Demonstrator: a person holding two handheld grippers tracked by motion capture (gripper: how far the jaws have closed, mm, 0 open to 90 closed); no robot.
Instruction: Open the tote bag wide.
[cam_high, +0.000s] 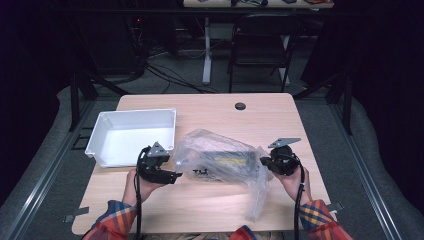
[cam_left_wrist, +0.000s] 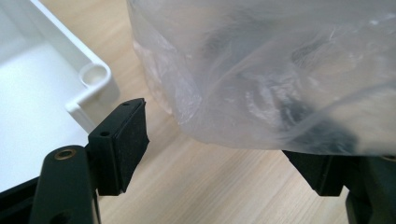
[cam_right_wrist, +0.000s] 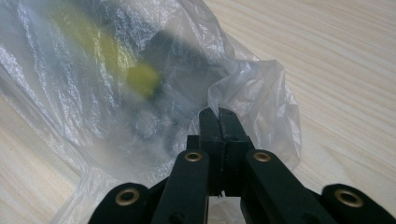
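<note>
**Gripping a clear bag at one end, loose at the other**

Sitting at the far left of the counter (cam_high: 210, 107), the white tray (cam_high: 131, 135) lies open, its near corner just beside the left hand-held gripper (cam_high: 176, 174). That gripper's jaws stand wide apart, with the bag's bulging left end between them but not pressed by either pad. The clear plastic bag (cam_high: 220, 159) lies across the middle of the counter, holding dark parts and something yellow (cam_right_wrist: 140, 77) that shows blurred through the film. At the bag's right end, the right hand-held gripper (cam_right_wrist: 218, 114) has its jaws pressed together on a pinch of the bag's film.
</note>
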